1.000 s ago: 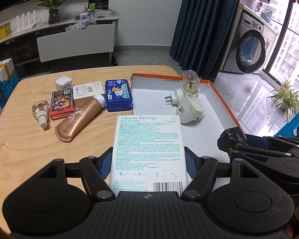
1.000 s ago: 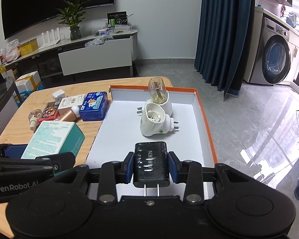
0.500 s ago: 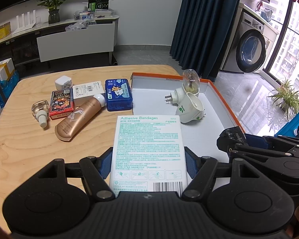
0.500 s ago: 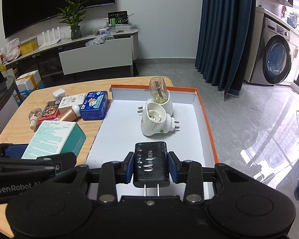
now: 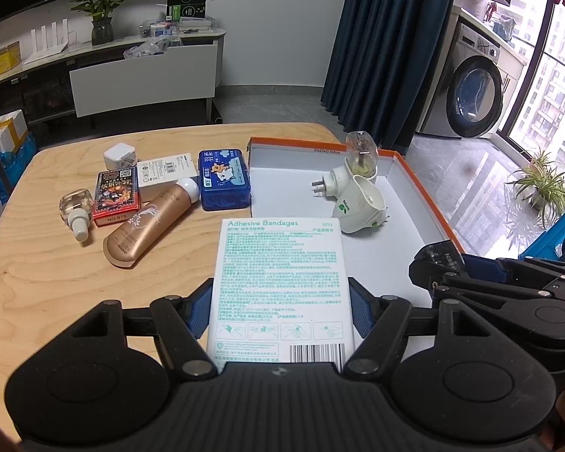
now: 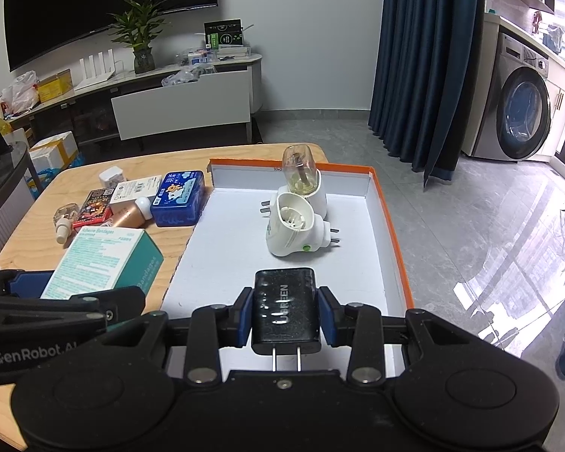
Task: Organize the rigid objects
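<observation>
You had both tongs loaded. The left tongs [image 5: 280,310] were clamped across the width of the adhesive bandage box [image 5: 280,282], which hung above the near edge of the worktop [image 5: 37,282], partly over the orange-rimmed tray [image 5: 425,203]. The right tongs [image 6: 285,318] were closed on the black charger [image 6: 285,309], prongs toward the camera, above the tray's near end.

The bandage box was thin card and probably light, so it would likely dent under hard pressure; gripping its long side walls near the middle, as you did, seemed sound. The charger looked like stiff, glossy plastic, likely slick, so its flat flanks were the best hold, not the prongs. In the tray, two white plug-in vaporizers [image 6: 293,226] lay touching; the far one carried a clear bottle [image 6: 299,169] that looked breakable.

You could not see how high either item hung above the surface, as each one hid what lay beneath it. The near edge of the tray was cut off by the tongs' bodies. The small print on the items still on the worktop, among them the blue tin [image 5: 224,179] and the bronze tube [image 5: 150,222], was too fine to read.
</observation>
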A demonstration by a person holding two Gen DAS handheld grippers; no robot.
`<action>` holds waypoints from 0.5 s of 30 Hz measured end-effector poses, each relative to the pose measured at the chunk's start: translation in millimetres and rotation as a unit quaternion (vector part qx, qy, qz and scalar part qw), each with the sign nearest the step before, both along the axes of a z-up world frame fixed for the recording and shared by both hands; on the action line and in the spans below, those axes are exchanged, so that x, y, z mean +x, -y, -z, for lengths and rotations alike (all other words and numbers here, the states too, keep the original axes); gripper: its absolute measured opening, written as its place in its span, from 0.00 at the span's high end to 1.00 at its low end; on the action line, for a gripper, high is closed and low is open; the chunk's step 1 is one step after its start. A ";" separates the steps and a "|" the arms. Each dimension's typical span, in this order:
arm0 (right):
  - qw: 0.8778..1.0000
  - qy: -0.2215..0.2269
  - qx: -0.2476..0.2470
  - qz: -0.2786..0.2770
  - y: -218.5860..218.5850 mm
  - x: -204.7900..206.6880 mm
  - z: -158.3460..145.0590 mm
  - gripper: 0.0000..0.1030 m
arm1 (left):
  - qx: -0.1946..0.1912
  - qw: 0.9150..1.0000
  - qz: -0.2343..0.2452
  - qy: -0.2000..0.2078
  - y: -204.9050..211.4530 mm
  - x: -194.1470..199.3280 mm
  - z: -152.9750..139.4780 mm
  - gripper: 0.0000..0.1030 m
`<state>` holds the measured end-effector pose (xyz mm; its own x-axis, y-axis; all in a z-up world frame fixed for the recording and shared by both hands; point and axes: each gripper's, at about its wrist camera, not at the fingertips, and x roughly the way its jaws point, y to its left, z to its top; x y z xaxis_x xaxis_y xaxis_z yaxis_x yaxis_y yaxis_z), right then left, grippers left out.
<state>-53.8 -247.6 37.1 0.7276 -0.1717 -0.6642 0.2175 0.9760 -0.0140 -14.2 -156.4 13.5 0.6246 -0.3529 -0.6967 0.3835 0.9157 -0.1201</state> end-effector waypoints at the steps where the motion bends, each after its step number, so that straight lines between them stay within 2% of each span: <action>1: 1.000 0.000 0.000 0.000 0.8 0.4 0.1 0.57 | 0.000 1.000 0.000 0.000 0.0 -0.1 0.0 0.31; 15: 1.000 -0.003 0.002 0.004 7.4 5.4 1.0 0.57 | 0.003 1.000 0.007 0.002 5.9 8.1 -0.3 0.31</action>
<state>-48.4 -255.0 36.1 0.7227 -0.1752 -0.6686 0.2251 0.9743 -0.0120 -6.1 -162.3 13.7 0.6231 -0.3570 -0.6958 0.3963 0.9112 -0.1126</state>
